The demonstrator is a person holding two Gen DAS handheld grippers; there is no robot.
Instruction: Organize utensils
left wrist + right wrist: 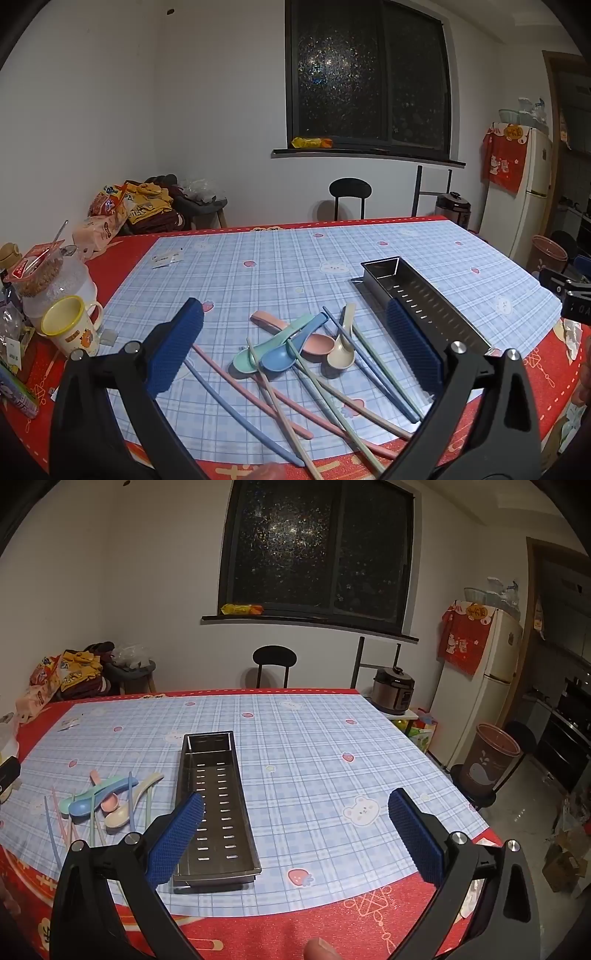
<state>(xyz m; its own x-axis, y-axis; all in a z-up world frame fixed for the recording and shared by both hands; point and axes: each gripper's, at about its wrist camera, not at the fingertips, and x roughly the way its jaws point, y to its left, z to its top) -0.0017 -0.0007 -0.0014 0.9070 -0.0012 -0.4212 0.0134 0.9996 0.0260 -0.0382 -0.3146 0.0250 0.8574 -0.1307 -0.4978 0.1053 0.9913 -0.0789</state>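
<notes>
Utensils [314, 354] lie heaped beside the metal tray [216, 801]; both grippers' fingers [177, 347] spread wide, empty.

Your left gripper's pad [413, 347] is covering part of the tray [436, 306]; your right pad [175, 843] is hiding its near corner. Chopstick ends [314, 469] are running off the bottom edge.

pastel spoons [295, 345], chopsticks [332, 398]: heaped, crossing | steel tray [214, 805]: empty, beside

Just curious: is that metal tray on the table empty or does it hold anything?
Empty. The metal tray shows only its bare slotted floor; the spoons lie beside it.
</notes>
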